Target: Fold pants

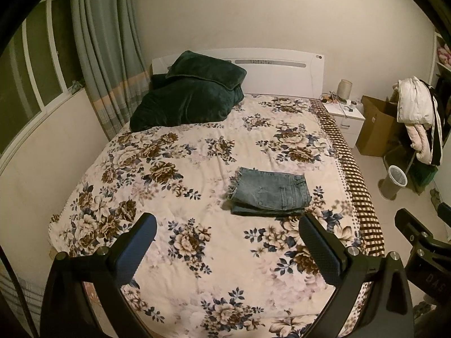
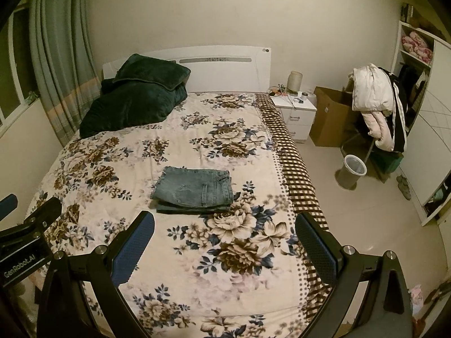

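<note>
A pair of blue denim pants (image 1: 270, 193) lies folded into a compact rectangle on the floral bedspread (image 1: 197, 253), right of the bed's middle. It also shows in the right wrist view (image 2: 194, 190). My left gripper (image 1: 227, 228) is open and empty, held above the bed's near end, well short of the pants. My right gripper (image 2: 224, 225) is open and empty too, at a similar distance. Part of the right gripper shows at the left wrist view's right edge (image 1: 422, 242).
A dark green blanket and pillow (image 1: 188, 98) lie at the bed's head. A white nightstand (image 1: 345, 115), a cardboard box (image 1: 377, 126), a clothes-laden chair (image 1: 420, 118) and a waste bin (image 1: 394, 180) stand right of the bed. Curtains (image 1: 107, 56) hang left.
</note>
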The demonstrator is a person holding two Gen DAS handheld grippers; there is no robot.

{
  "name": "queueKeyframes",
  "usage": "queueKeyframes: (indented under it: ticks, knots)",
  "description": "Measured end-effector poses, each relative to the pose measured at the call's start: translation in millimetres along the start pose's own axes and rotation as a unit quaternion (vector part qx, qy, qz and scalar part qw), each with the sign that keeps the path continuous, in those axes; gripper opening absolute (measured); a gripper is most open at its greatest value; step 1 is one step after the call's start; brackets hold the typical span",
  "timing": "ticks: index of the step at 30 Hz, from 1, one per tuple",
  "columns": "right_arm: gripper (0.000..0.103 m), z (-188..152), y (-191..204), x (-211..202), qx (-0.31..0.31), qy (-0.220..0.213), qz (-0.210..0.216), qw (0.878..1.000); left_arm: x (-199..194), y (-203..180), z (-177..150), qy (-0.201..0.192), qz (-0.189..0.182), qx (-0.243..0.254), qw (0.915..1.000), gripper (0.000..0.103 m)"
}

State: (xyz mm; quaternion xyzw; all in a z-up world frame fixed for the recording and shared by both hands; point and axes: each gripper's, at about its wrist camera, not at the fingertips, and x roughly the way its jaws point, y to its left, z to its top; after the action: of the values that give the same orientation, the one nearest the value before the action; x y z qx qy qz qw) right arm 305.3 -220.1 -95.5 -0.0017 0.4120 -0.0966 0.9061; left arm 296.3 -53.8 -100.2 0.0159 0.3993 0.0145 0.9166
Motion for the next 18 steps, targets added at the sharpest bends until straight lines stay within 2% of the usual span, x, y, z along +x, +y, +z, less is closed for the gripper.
queueKeyframes:
  ticks: [4, 18]
  knots:
    - [0.102, 5, 1, 0, 0.001, 0.002, 0.011, 1.000, 0, 0, 0, 0.000, 0.001, 0.000, 1.0000, 0.103]
    - [0.102, 13, 5, -3, -0.003, -0.003, 0.008, 1.000, 0, -2, 1, 0.000, -0.002, -0.001, 1.0000, 0.103]
